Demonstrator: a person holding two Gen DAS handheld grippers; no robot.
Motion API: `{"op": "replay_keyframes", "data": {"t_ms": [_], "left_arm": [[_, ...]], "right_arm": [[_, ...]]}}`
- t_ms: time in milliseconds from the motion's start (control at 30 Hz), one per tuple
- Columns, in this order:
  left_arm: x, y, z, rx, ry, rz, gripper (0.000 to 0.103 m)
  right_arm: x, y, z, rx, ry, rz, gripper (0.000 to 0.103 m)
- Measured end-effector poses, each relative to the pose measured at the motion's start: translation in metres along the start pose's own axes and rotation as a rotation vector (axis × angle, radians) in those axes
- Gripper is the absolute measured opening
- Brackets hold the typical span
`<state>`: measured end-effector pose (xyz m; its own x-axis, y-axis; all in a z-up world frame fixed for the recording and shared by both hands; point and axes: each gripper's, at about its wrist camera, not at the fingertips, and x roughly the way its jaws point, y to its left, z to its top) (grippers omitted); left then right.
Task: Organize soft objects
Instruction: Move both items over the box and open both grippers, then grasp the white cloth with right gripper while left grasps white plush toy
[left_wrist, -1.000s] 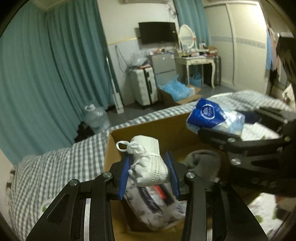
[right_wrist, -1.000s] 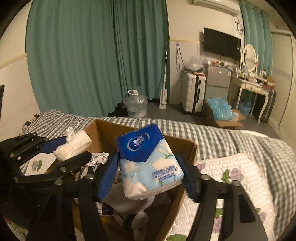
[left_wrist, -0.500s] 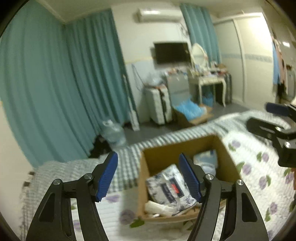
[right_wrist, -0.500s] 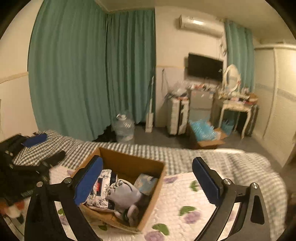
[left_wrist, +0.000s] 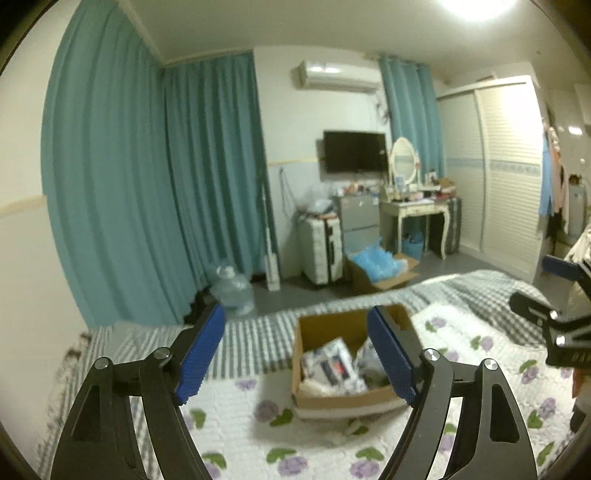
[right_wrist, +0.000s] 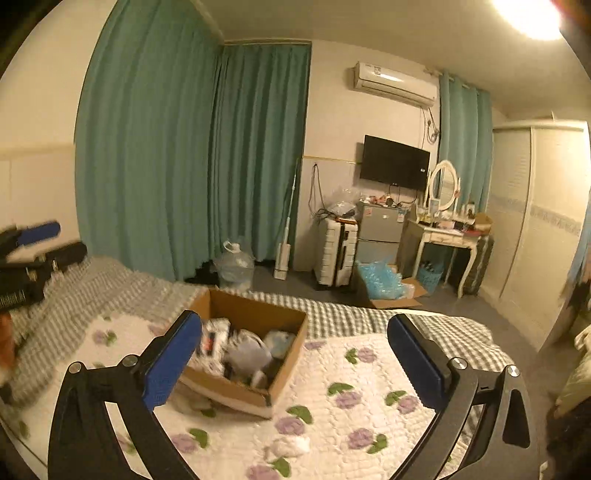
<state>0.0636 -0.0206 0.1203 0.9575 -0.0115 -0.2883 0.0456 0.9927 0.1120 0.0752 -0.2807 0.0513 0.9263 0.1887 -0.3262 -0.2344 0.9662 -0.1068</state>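
An open cardboard box (left_wrist: 325, 330) stands on the bed's flowered quilt (left_wrist: 236, 413) and holds several soft packs and bundles. It also shows in the right wrist view (right_wrist: 295, 343), with a blue tissue pack (right_wrist: 279, 339) inside. My left gripper (left_wrist: 297, 354) is open and empty, held well above and back from the box. My right gripper (right_wrist: 291, 363) is open and empty too, raised high. The right gripper shows at the right edge of the left wrist view (left_wrist: 554, 295). A small white soft thing (right_wrist: 290, 446) lies on the quilt in front of the box.
A grey checked blanket (right_wrist: 110, 288) covers the bed's far side. Beyond the bed are teal curtains (right_wrist: 177, 166), a water jug (right_wrist: 236, 267), a white suitcase (right_wrist: 338, 254), a floor box of blue bags (right_wrist: 384, 288) and a dressing table (right_wrist: 447, 240).
Both grippers opened and let go of the white bundle and the blue tissue pack into the box. Both then pulled up and back, far from the box.
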Motion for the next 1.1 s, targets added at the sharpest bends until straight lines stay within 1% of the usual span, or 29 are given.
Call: {"op": "replay_keyframes", "data": {"t_ms": [67, 133, 267, 367, 433, 500, 600, 633, 667, 700, 800, 833, 867, 933, 1000, 1100], "left_arm": [[0.005, 0.004, -0.014, -0.016, 0.034, 0.008, 0.08], [0.012, 0.001, -0.028, -0.019, 0.067, -0.005, 0.08], [0.043, -0.007, -0.066, -0.033, 0.166, -0.029, 0.08], [0.069, -0.016, -0.098, -0.032, 0.217, -0.027, 0.08], [0.081, -0.025, -0.115, -0.032, 0.24, -0.007, 0.08], [0.089, -0.03, -0.129, -0.036, 0.252, -0.012, 0.08], [0.108, -0.035, -0.149, -0.045, 0.304, -0.059, 0.08], [0.118, -0.039, -0.156, -0.039, 0.332, -0.065, 0.08], [0.124, -0.042, -0.164, -0.033, 0.354, -0.068, 0.08], [0.133, -0.045, -0.172, -0.027, 0.392, -0.084, 0.08], [0.153, -0.053, -0.195, -0.012, 0.502, -0.136, 0.08], [0.158, -0.055, -0.203, -0.01, 0.517, -0.142, 0.08], [0.16, -0.057, -0.209, -0.003, 0.522, -0.147, 0.08], [0.163, -0.059, -0.215, 0.006, 0.537, -0.162, 0.08], [0.166, -0.057, -0.216, -0.01, 0.543, -0.181, 0.08], [0.175, -0.05, -0.217, -0.042, 0.56, -0.174, 0.077]], "right_arm": [[0.011, 0.002, -0.02, -0.007, 0.04, 0.012, 0.101], [0.028, 0.005, -0.043, 0.003, 0.085, 0.027, 0.101], [0.068, 0.01, -0.091, -0.013, 0.178, 0.032, 0.101], [0.097, 0.007, -0.119, 0.003, 0.257, 0.04, 0.101], [0.114, 0.002, -0.141, 0.029, 0.314, 0.049, 0.101], [0.132, -0.004, -0.162, 0.069, 0.382, 0.062, 0.1], [0.155, -0.008, -0.185, 0.093, 0.466, 0.056, 0.096], [0.164, -0.01, -0.191, 0.098, 0.496, 0.056, 0.093], [0.169, -0.011, -0.195, 0.11, 0.515, 0.063, 0.087], [0.176, -0.013, -0.2, 0.138, 0.541, 0.077, 0.083], [0.185, -0.011, -0.206, 0.152, 0.564, 0.058, 0.067], [0.186, -0.009, -0.206, 0.137, 0.562, 0.04, 0.053], [0.186, -0.007, -0.205, 0.124, 0.557, 0.028, 0.048], [0.182, -0.004, -0.2, 0.113, 0.528, 0.004, 0.047], [0.174, -0.001, -0.191, 0.102, 0.481, -0.017, 0.047], [0.172, 0.005, -0.179, 0.092, 0.438, -0.018, 0.047]]}}
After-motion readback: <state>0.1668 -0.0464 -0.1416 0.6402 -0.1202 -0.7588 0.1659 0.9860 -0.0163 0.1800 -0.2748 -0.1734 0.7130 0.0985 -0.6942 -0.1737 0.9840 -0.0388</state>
